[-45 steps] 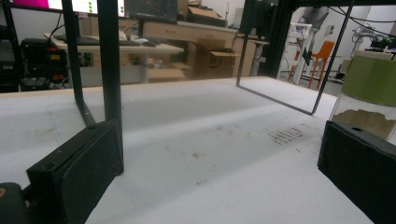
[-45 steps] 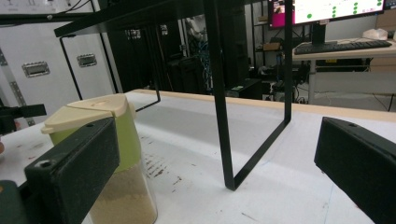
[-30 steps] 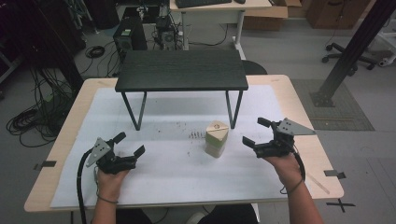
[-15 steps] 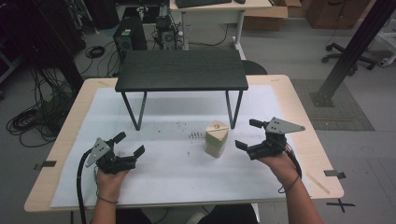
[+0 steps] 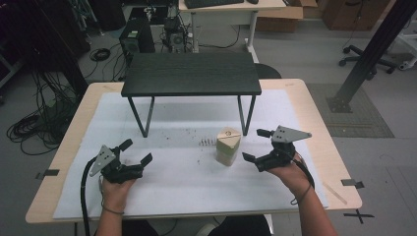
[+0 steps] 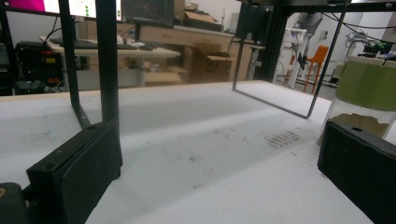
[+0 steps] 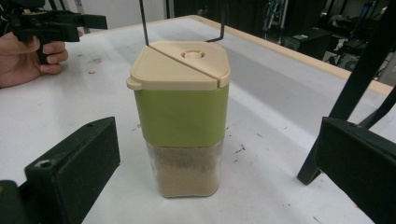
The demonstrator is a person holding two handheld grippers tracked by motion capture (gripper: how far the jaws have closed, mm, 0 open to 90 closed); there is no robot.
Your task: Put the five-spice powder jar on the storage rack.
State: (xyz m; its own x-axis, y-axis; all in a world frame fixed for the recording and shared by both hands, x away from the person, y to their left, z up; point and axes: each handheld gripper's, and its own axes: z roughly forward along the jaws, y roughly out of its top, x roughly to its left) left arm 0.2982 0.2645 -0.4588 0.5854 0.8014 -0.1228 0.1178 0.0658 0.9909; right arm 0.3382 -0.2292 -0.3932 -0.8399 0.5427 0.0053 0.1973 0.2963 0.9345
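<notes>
- Right gripper (image 5: 256, 146) sits just right of the square clear spice jar with the green band and cream lid (image 5: 228, 146); jaws spread wide, holding nothing, not touching the jar
- In the right gripper view that jar (image 7: 181, 121) stands upright between the two black jaws, a gap showing on either side; brown powder fills its clear lower part; the cream lid is closed, split along a diagonal seam with a small round knob near the far corner
- The jar stands on the white table cover (image 5: 187, 177), near the middle of the table, just in front of the right front leg of the low black wooden shelf on thin metal legs (image 5: 192, 73)
- Left gripper (image 5: 135, 152) rests near the table's near left side, well apart from the jar; jaws wide open, nothing between them; the person's left hand (image 5: 117, 189) grips it from below
- In the left gripper view the white cover lies bare between the jaws; the jar (image 6: 362, 88) shows at the far right edge, behind the right jaw; the shelf's legs rise at left and centre
- A small row of dark marks (image 5: 207, 142) lies on the cover just left of the jar
- The light wooden table edge (image 5: 314, 118) frames the cover on the right
</notes>
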